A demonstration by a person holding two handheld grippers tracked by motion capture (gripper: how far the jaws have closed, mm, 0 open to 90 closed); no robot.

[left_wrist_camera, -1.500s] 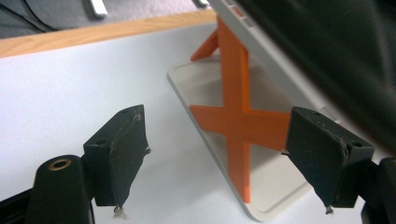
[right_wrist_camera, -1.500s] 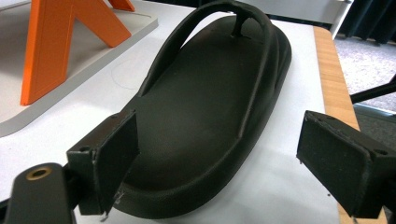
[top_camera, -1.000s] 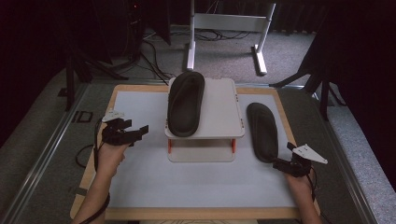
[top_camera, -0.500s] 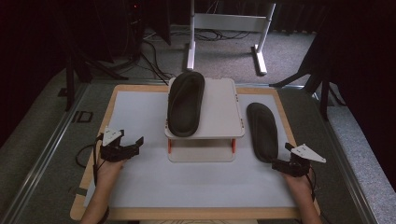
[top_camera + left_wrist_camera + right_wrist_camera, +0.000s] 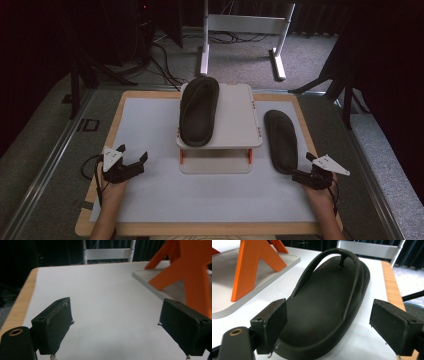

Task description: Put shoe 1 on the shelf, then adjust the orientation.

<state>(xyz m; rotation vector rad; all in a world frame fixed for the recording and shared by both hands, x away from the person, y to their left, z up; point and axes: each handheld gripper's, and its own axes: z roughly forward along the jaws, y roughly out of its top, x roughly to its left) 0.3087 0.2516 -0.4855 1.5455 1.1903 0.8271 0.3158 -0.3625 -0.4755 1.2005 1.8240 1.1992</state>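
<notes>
Sandal (image 5: pixel 280 141) lies beside white stand (image 5: pixel 235 125) bearing second sandal (image 5: pixel 198 110)

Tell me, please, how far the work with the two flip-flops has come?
One flip-flop already lies on the small shelf. The second flip-flop lies on the table, with the open right gripper at its heel, not yet gripping. Probably left: lift it onto the shelf. The left gripper is open, holding nothing.

This looks like a lab or recording studio: a wooden-edged white work table (image 5: pixel 150 120) stands on grey carpet (image 5: pixel 320 70), ringed by black tripod legs (image 5: pixel 85 75), loose black cables (image 5: pixel 165 60) and dark curtains (image 5: pixel 380 50).
</notes>
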